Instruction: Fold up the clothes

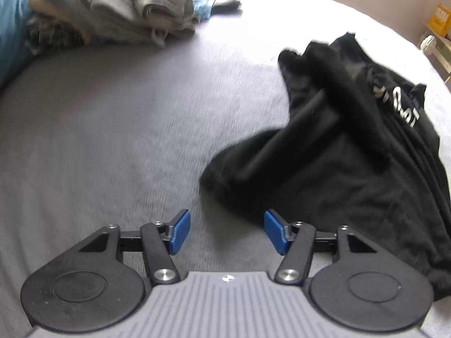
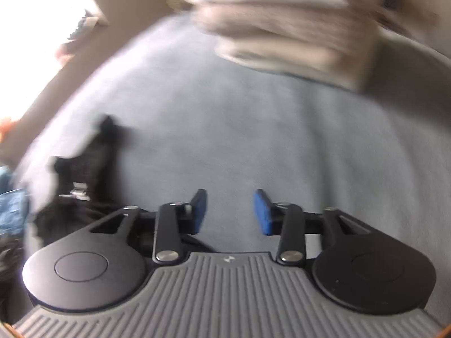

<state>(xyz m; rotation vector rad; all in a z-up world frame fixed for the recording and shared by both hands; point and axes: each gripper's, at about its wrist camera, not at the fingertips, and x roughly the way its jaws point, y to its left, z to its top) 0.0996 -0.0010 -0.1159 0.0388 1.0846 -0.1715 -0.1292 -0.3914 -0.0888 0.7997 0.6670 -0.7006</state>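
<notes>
Hovering over bed (image 1: 112, 140): L tongs (image 1: 227, 232) & R tongs (image 2: 229, 214) agape, empty; black garment (image 1: 338, 155) crumpled.

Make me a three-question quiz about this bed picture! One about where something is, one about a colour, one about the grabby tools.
1. Where is the black garment in the left wrist view?
A. right of the left tool
B. between its fingers
C. atop the pile

2. What colour are the fingertip pads?
A. red
B. blue
C. green

3. How is the right tool?
A. shut on cloth
B. open, holding nothing
C. out of view

Answers: 1 A, it lies crumpled right of the tool; 2 B, both pads are blue; 3 B, only grey bedsheet shows between its fingers.
</notes>
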